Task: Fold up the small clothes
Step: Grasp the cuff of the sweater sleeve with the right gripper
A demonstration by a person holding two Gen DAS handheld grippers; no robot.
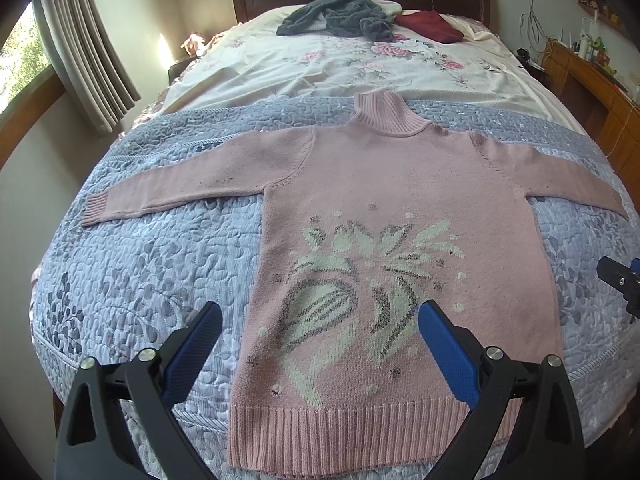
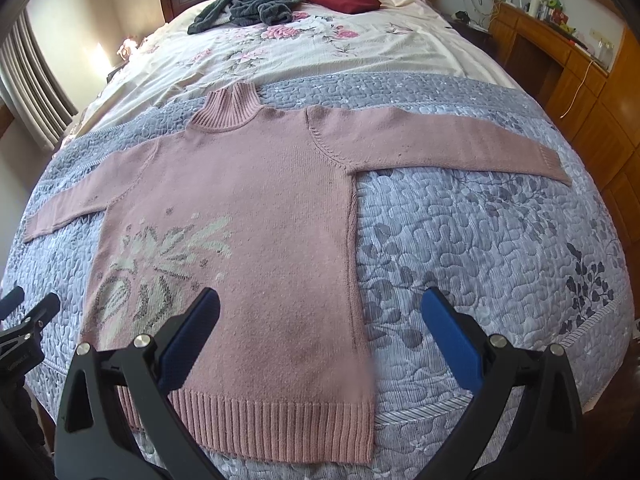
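A bed (image 1: pixel 168 264) is covered by a grey quilted bedspread (image 2: pixel 480 248). A pink sweater (image 1: pixel 384 184) is laid flat on it, sleeves spread wide, ribbed hem nearest. The left tool (image 1: pixel 320 344) and right tool (image 2: pixel 320 328) are held above the hem, both spread wide with nothing gripped.

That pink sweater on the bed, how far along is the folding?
Done: the pink sweater lies flat on the quilt, both sleeves spread. In hand: nothing; the left gripper and right gripper hover over its hem, jaws open. Left: every fold.
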